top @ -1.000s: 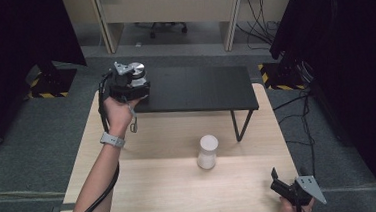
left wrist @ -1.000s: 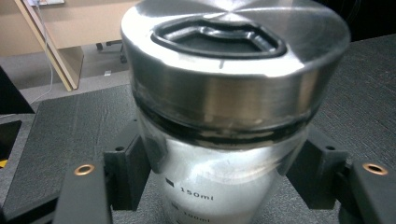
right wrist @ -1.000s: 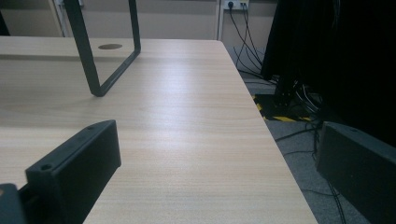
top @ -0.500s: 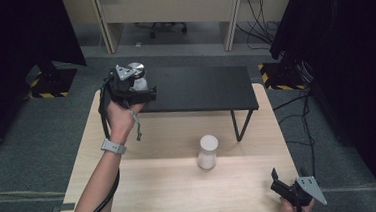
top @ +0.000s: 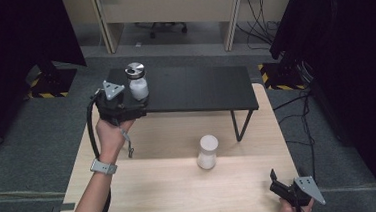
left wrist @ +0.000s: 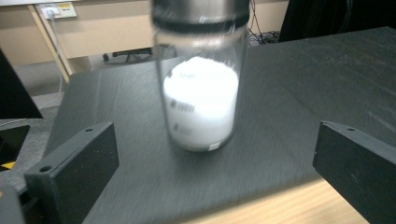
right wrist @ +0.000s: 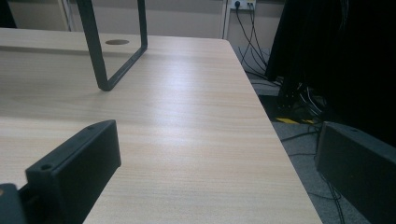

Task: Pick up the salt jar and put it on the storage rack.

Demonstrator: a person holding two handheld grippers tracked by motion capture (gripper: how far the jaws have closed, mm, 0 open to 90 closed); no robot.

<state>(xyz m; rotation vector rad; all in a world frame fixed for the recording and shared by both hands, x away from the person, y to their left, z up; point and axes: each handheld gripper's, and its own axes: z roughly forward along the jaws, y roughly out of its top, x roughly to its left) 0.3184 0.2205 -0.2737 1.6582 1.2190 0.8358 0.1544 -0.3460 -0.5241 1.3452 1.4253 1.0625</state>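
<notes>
**Jar set on the black shelf, jaws let go**

Nearest the person's edge of the wooden table, the right gripper waits at the front right corner, jaws spread wide with nothing but bare wood between them. Further in, a white bottle stands alone mid-table, well apart from both hands. Beyond it, the left gripper sits at the near left corner of the black shelf; its jaws have just been opening and now stand released, with the glass jar of white powder upright on the shelf ahead of them, untouched by either pad; its metal lid is on. My worry is the withdrawal; the jar stands close to the shelf's front left edge, so a jaw swinging sideways or a snagging cable could tip it off. The shelf's leg stands just behind the white bottle; farther off are a beige desk and dark curtains.
</notes>
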